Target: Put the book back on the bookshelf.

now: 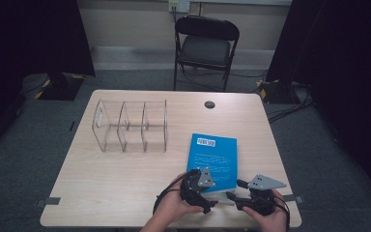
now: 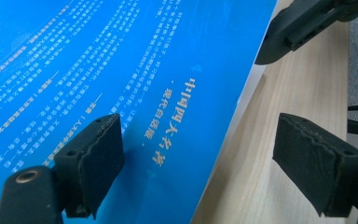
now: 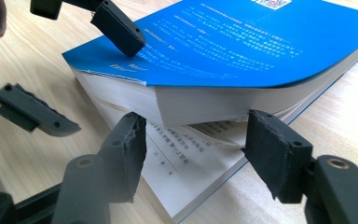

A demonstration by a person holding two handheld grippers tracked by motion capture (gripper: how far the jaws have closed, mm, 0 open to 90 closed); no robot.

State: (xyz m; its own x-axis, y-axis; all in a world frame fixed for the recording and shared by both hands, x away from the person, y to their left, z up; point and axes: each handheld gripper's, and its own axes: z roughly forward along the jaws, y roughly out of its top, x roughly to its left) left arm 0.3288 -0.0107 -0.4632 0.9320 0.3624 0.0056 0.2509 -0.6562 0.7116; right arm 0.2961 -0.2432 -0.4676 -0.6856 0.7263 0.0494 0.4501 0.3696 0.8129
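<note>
Clear rack (image 1: 131, 126) with three slots stands empty at the left of the table (image 1: 106, 193), well apart from the work.

Blue book (image 1: 213, 159) lies flat, right of centre, near my edge of the table, back cover up.

Left gripper (image 1: 211, 205) over the book's near corner. Jaws spread wide, nothing between them. In the left gripper view one pad (image 2: 95, 151) hovers above the cover (image 2: 121, 70), the other (image 2: 317, 158) hangs off past the edge over bare wood. No contact that I can see.

Right gripper (image 1: 233, 197) at the near edge, level with the tabletop, pointing into the pages. In the right gripper view the upper block of pages (image 3: 223, 100) is raised off the lower leaves (image 3: 186, 163), the book gaping at that corner. My jaws stand about half apart, straddling the gap; the pads (image 3: 126, 149) do not press on anything. What keeps the block up I cannot make out, possibly a jaw tip under it.

Step in hand, as I judge it: getting the book open or up off the table, the corner already parted.

Next move calls for the right jaws to go further in and close on the raised block, while the left comes down on the cover to steady it. Risk: loose leaves creasing under the pads.
</note>
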